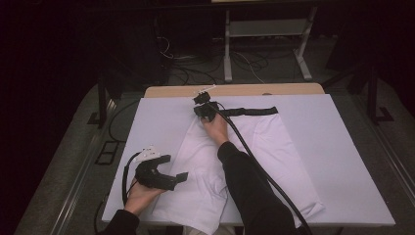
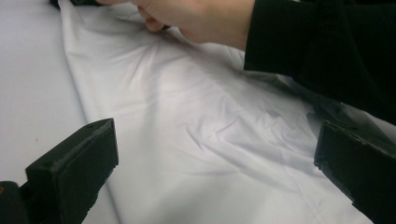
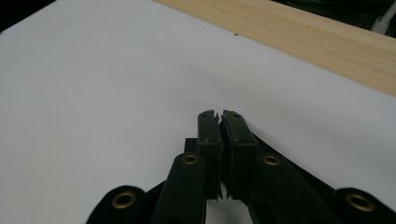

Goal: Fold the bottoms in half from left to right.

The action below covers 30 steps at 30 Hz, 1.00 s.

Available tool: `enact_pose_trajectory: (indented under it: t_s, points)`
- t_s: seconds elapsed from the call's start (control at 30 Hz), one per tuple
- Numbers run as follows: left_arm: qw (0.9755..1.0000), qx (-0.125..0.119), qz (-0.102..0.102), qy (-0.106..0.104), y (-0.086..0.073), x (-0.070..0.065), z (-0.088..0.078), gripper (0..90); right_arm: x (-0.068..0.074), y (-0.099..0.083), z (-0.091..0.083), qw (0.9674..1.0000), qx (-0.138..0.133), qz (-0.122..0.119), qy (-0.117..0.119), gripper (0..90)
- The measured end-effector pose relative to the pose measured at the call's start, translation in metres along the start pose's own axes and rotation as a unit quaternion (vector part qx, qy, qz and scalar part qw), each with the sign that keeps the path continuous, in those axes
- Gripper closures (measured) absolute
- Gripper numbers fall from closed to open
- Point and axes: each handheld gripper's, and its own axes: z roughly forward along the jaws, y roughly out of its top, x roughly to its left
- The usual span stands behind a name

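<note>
Nearest the high camera, the dark sleeve of the person's right arm stretched up across the middle of the scene, and beneath it the white board covered almost the whole table, leaving one wooden strip bare at the far edge. On the board lay the white garment, spread flat but creased near the middle, its near end reaching the board's near edge and its far end finished by a black band. The left tongs hovered beside the garment's left edge with the jaws wide apart and nothing between them, the cloth lying just ahead of them in the left gripper view. The right tongs rested at the band's left end, jaws pressed together. Black cloth ran out from under them, but whether a fold was truly pinched could not be told. The step in hand looked like taking the far corner before folding or straightening. To do it well, the right jaws should bite the band itself, not just the thin white cloth. The lift should stay low so the garment slides instead of bunching, and the left tongs should pin or take the near left edge first, so that both corners travel together and the creases pull out
</note>
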Motion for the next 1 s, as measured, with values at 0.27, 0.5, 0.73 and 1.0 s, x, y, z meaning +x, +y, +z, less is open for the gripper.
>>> enact_pose_trajectory:
  t_s: [0.27, 0.5, 0.73, 1.0]
  points:
    - [0.9993, 0.029, -0.024, -0.003, -0.008, 0.004, -0.010, 0.0, -0.001, -0.001, -0.004, 1.0000, -0.009, -0.002, -0.001, 85.1]
    - [0.9980, 0.050, -0.038, -0.006, -0.012, 0.006, -0.021, 0.0, -0.002, 0.000, -0.006, 0.9999, -0.011, -0.001, -0.001, 85.1]
    - [0.9969, 0.064, -0.046, -0.001, -0.018, 0.009, -0.034, 0.0, -0.002, -0.002, -0.004, 1.0000, -0.010, 0.002, 0.000, 85.1]
    - [0.9939, 0.092, -0.057, -0.022, -0.026, 0.008, -0.044, 0.0, -0.003, -0.001, -0.004, 0.9999, -0.011, 0.004, 0.000, 85.1]
